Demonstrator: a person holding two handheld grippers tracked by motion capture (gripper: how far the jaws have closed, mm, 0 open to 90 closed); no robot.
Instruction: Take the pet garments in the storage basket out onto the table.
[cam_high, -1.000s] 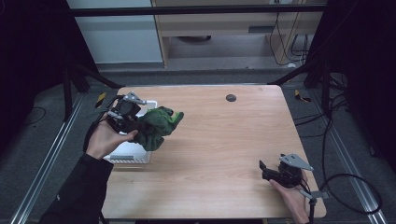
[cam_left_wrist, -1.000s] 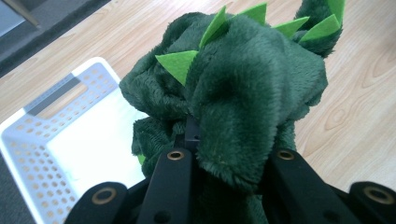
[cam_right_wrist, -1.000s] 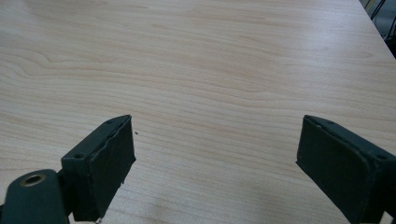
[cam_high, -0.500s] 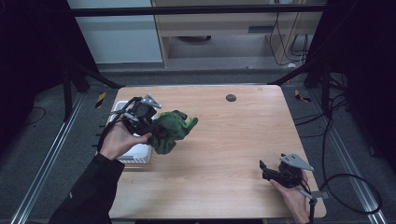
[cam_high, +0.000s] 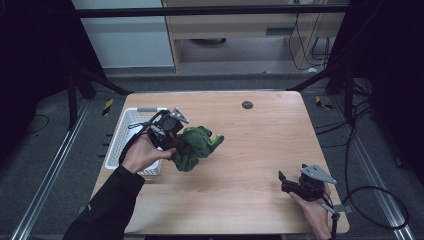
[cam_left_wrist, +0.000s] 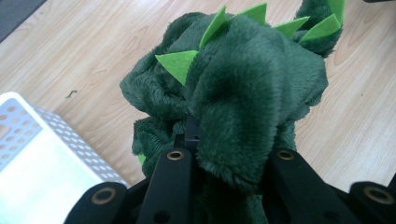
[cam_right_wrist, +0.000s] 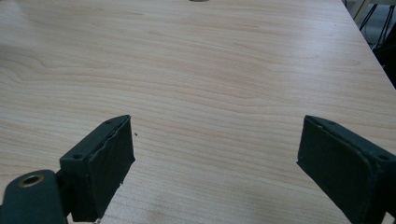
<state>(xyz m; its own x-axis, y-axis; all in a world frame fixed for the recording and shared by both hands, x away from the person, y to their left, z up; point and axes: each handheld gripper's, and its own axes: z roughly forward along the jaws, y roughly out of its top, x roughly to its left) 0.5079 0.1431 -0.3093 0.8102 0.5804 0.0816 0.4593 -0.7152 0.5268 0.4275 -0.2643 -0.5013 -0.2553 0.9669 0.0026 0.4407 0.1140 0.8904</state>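
We hold a soft dark green plush dinosaur toy with light green felt spikes (cam_high: 196, 146) in our left gripper (cam_high: 172, 136). Its two black jaws are squeezed tight on the fuzzy body, and in the left gripper view the toy (cam_left_wrist: 243, 93) bulges out between them. The toy is just above the light wooden table (cam_high: 250, 145), toward the left side, and its spikes point to the right. Just to the left of it sits a white plastic basket with little holes (cam_high: 123, 135), at the table's left edge. Our right gripper (cam_high: 290, 184) is well apart, at the near right corner of the table. Its jaws are spread wide over bare wood, with nothing between them. A small dark round spot (cam_high: 247, 104) sits at the far side of the table.
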